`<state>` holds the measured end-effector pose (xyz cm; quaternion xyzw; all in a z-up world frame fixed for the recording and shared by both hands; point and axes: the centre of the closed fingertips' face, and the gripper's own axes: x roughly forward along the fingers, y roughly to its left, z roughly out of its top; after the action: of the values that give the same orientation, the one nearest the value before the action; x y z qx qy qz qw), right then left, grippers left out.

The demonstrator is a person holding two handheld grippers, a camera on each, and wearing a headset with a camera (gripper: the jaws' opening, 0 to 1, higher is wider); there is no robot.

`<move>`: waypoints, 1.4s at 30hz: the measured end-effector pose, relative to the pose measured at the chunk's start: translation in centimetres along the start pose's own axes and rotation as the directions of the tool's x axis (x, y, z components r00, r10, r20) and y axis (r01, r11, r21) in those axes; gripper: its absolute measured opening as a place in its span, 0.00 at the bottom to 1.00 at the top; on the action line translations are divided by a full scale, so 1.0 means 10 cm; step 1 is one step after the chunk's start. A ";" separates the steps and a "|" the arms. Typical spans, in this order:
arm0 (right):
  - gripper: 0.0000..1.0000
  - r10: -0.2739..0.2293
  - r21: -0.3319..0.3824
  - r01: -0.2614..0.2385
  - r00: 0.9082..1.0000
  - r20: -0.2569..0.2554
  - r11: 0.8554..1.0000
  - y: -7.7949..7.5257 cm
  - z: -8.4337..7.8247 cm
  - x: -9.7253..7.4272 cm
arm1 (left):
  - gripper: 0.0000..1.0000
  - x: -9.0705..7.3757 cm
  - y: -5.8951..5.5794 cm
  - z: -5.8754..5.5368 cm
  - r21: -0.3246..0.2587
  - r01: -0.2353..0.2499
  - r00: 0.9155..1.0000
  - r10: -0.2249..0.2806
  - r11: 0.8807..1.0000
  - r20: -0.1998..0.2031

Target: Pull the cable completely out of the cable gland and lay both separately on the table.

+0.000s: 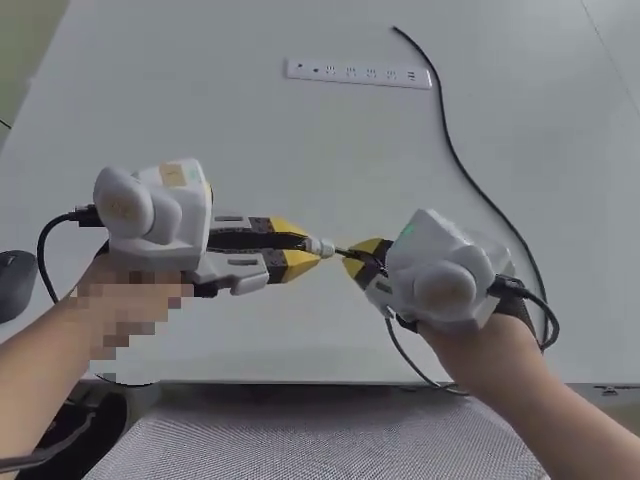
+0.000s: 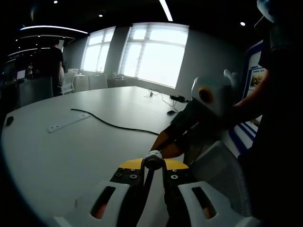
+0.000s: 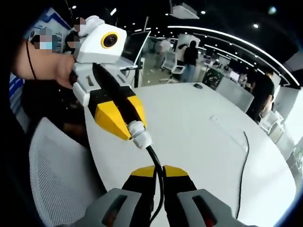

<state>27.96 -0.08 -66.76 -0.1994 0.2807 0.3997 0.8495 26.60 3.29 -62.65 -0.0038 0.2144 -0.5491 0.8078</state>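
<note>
Two light parts make up the job. In the head view we see them joined in mid-air above the near edge of the table (image 1: 300,130). The left gripper (image 1: 306,256) is clamped on the white cable gland (image 1: 322,247). The right gripper (image 1: 358,259), just beside it, pinches the thin black cable (image 1: 341,251) where it leaves the gland. Both hands hold their tools roughly level, tips facing each other, and the cable's loose tail drops below the right hand. We judge the gland to be hard, smooth plastic that could twist or slip in the jaws, so a firm hold across its body suits it. The cable looks soft and limp, and is best taken close to the gland so that it pulls straight instead of bending. In the left gripper view, the jaws are closed on the gland (image 2: 154,160), which sits right at their tips. In the right gripper view, the jaws are shut around the cable (image 3: 155,161), which runs a short way up into the gland (image 3: 140,135), held at the yellow end of the left gripper (image 3: 134,129). We judge that the cable is not yet drawn out.
</note>
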 end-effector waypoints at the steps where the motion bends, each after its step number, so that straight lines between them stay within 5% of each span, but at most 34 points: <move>1: 0.00 -0.001 0.015 0.001 1.000 -0.001 1.000 -0.02 -0.02 0.00 | 0.15 0.00 0.00 0.00 0.001 0.000 1.000 0.000 1.000 0.000; 6: 0.00 -0.013 0.084 0.014 1.000 -0.020 0.996 -0.13 -0.14 0.00 | 0.15 0.00 0.01 0.02 -0.003 0.003 1.000 -0.003 1.000 0.006; 9: 0.00 -0.011 0.191 0.017 0.999 -0.031 0.981 -0.17 -0.21 0.00 | 0.15 0.00 0.02 0.02 -0.005 0.002 1.000 -0.002 1.000 0.008; 13: 0.00 -0.009 0.247 0.019 0.999 -0.042 0.969 -0.21 -0.29 0.03 | 0.15 0.01 0.02 0.03 -0.001 0.003 1.000 -0.003 1.000 0.008; 18: 0.00 -0.004 0.407 0.027 0.998 -0.058 0.913 -0.25 -0.43 0.04 | 0.15 0.00 0.03 0.04 0.002 0.002 1.000 -0.002 1.000 0.012; 23: 0.01 0.003 0.449 0.028 0.998 -0.069 0.893 -0.28 -0.51 0.05 | 0.15 -0.01 0.03 0.04 0.003 0.001 1.000 -0.001 1.000 0.012; 28: 0.01 0.007 0.429 0.022 0.998 -0.065 0.903 -0.24 -0.50 0.06 | 0.15 -0.01 0.03 0.03 0.000 0.002 1.000 -0.002 1.000 0.012; 35: 0.02 0.017 0.447 0.012 0.998 -0.059 0.895 -0.23 -0.50 0.08 | 0.15 -0.01 0.05 0.05 -0.002 0.000 1.000 0.000 1.000 0.015; 38: 0.02 0.016 0.371 0.011 0.997 -0.069 0.929 -0.21 -0.51 0.06 | 0.15 -0.01 0.05 0.05 -0.002 0.003 1.000 -0.003 1.000 0.020; 42: 0.10 0.017 0.306 -0.001 0.999 -0.051 0.952 -0.17 -0.44 0.05 | 0.15 -0.01 0.04 0.06 -0.002 0.006 1.000 -0.006 1.000 0.024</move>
<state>28.17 -3.30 -70.27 -0.0745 0.3625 0.3499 0.8606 27.18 3.42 -62.16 -0.0118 0.2055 -0.5511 0.8086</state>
